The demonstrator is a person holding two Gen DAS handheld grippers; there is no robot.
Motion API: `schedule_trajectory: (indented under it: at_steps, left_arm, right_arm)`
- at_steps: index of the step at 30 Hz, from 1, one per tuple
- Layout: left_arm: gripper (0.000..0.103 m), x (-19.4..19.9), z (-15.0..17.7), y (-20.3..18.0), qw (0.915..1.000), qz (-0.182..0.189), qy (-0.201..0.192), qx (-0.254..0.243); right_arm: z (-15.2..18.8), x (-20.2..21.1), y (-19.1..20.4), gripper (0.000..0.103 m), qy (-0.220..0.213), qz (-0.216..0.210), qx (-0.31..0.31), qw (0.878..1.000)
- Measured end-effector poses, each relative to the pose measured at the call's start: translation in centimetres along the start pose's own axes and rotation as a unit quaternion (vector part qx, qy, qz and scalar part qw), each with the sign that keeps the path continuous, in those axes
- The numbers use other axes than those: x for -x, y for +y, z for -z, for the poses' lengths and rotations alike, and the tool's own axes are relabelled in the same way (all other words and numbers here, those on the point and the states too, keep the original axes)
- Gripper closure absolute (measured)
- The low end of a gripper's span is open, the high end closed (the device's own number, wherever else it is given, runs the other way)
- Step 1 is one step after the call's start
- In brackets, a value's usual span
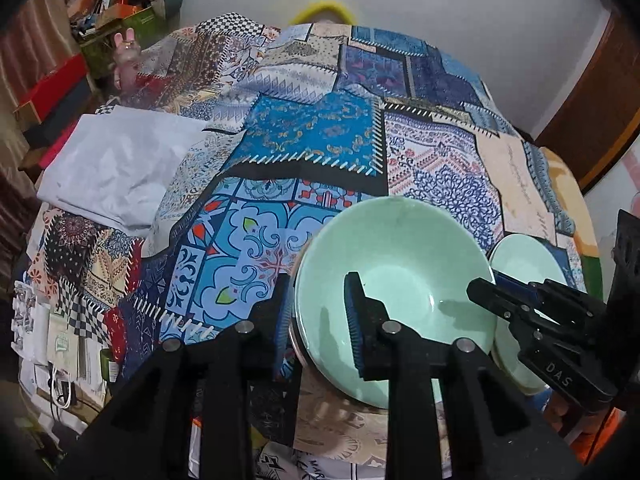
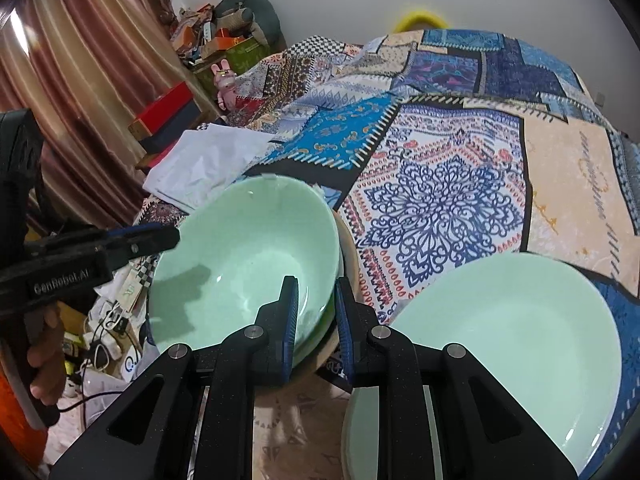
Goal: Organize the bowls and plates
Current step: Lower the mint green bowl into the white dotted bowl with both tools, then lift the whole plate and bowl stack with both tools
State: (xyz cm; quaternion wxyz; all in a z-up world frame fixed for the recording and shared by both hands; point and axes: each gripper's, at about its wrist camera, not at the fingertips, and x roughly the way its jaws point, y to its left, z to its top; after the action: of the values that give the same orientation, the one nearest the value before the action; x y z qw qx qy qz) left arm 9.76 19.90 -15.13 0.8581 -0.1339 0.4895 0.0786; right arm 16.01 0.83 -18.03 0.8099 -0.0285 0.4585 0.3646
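left wrist view: a patchwork bedspread (image 1: 312,140) covers nearly everything, with a white cloth (image 1: 120,168) lying on its far left side. on the near edge sits a pale green bowl (image 1: 400,280), and from the rims showing under its edge in the right wrist view it appears to be nested on top of at least one more bowl, with a tan rim outside that. just beside it on the right lies a green plate (image 2: 508,340), alone and flat on the bedspread.

so the bowls look gathered into one stack, while the plate is still apart and looks unsorted; whether other dishes wait out of view cannot be told.

the left gripper (image 1: 316,320) straddles the bowl's near-left rim, one finger inside and one outside, slightly spread; whether the pads still press the rim cannot be told. the right gripper (image 2: 318,320) pinches the rims on the bowls' right side.
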Motion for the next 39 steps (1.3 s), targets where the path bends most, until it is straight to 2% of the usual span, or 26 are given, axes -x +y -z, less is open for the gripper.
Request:
schedule_trajectory:
  at_steps: [5,7,10,13,17,30,36,39]
  left_arm:
    - [0.073,0.1,0.7,1.0,1.0000,0.004,0.002,0.009]
    - [0.060,0.1,1.1,1.4,0.9999,0.008,0.000,0.015]
    - [0.057,0.0,1.8,2.2,0.9996,0.016,-0.001,0.025]
    - [0.056,-0.9,2.3,2.8,0.9987,0.030,0.015,0.039]
    - [0.056,-2.3,3.1,3.2,0.9968,0.051,0.036,0.051]
    - [0.056,-4.8,3.6,2.2,0.9930,0.086,0.063,0.051]
    - [0.066,-5.5,3.7,1.7,0.9918,0.096,0.069,0.050]
    - [0.066,-5.4,3.7,1.3,0.9935,0.085,0.061,0.045]
  right_arm:
    - [0.0,0.9,0.1,0.085,-0.011,0.013,0.009,1.000]
    - [0.0,0.9,0.0,0.083,-0.008,0.017,0.007,1.000]
    - [0.2,0.6,-0.3,0.075,-0.001,0.021,0.005,1.000]
    - [0.3,0.1,-0.5,0.071,0.009,0.018,0.000,1.000]
    - [0.5,-0.6,-0.7,0.070,0.020,0.011,-0.008,1.000]
    - [0.5,-2.5,-0.6,0.067,0.046,-0.005,-0.027,0.999]
    - [0.5,-3.3,-0.3,0.067,0.053,0.001,-0.024,0.998]
    - [0.5,-3.2,-0.2,0.068,0.050,0.006,-0.022,0.998]
